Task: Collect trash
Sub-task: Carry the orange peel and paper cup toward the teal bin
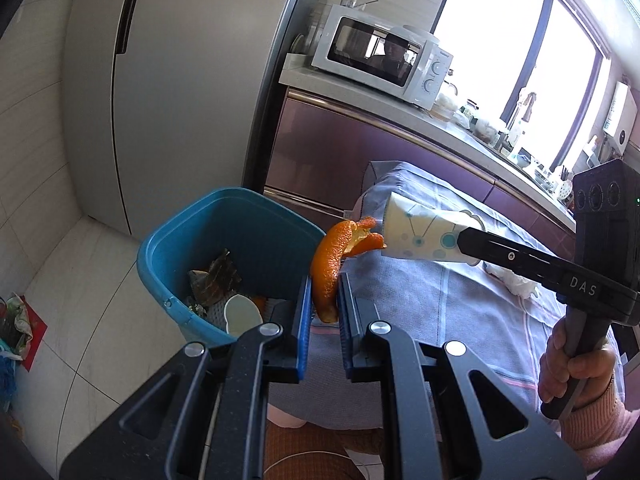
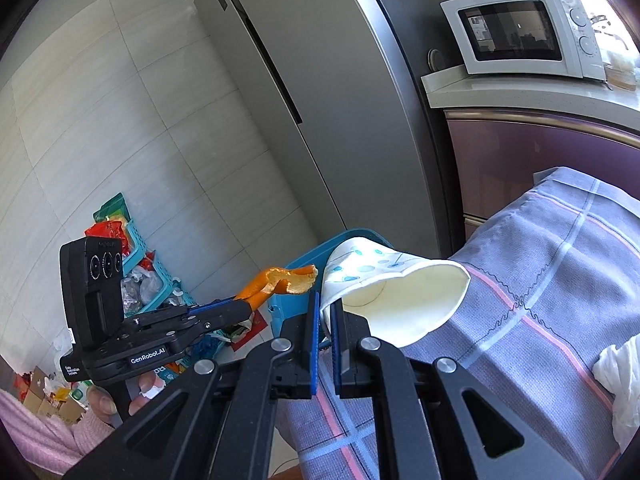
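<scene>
Holding an orange peel (image 1: 329,268), the left gripper (image 1: 324,292) hangs just by the blue bin's (image 1: 168,252) rim. Right gripper (image 2: 325,312) is clamped on a squashed paper cup (image 2: 396,300) over the cloth-covered bench (image 1: 460,308). Bin already has scraps inside. Fridge (image 1: 180,92), microwave (image 1: 384,56) and a crumpled tissue (image 2: 616,376) nearby.

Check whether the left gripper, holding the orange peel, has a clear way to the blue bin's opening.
Probably yes. The left gripper is shut on the orange peel right beside the blue bin, whose open top shows nothing across it. The right gripper with the paper cup sits on the far side.
</scene>
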Demonstrator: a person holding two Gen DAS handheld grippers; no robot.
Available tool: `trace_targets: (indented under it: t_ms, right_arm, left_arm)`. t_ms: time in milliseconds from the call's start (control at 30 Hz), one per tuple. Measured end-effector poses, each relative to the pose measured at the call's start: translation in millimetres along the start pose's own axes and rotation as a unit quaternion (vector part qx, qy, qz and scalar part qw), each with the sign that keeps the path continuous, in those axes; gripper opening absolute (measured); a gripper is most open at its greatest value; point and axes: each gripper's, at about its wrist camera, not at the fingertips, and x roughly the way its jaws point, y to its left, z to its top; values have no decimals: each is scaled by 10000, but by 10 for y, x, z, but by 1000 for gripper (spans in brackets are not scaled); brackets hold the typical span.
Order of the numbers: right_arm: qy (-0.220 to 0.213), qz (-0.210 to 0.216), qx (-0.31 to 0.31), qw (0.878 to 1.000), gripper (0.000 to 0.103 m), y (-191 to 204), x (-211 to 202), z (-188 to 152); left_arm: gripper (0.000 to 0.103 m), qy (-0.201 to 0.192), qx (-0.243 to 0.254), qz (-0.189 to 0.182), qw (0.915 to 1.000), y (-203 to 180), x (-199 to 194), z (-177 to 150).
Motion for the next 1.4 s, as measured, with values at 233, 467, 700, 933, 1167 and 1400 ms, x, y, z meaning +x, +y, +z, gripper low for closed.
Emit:
trace_targets:
  t_ms: [233,467,700,933,1167,1400]
  right_arm:
    - [94,8,-48,9999,4,14,100,31]
    - [215,-11,-148,9997,4,50,236,74]
    - [387,-52,-259,9989,4,95,405,131]
    - [640,-127,-376,9972,4,114,635,160]
    - [924,-217,-508,9942,4,142,879,197]
    - [1202,-309,-645,9902,4,185,1179,234]
  left_arm:
    - [13,19,-76,49,10000,56,20,-3]
    - [13,50,-174,119,9998,140,57,7]
    - [13,89,-255,241,9993,243,132,15]
    - [13,175,-362,391,9984,372,260,26]
    - [13,291,-486,496,9972,487,423,33]
    - [13,468,-577,614,9953,631,679,24]
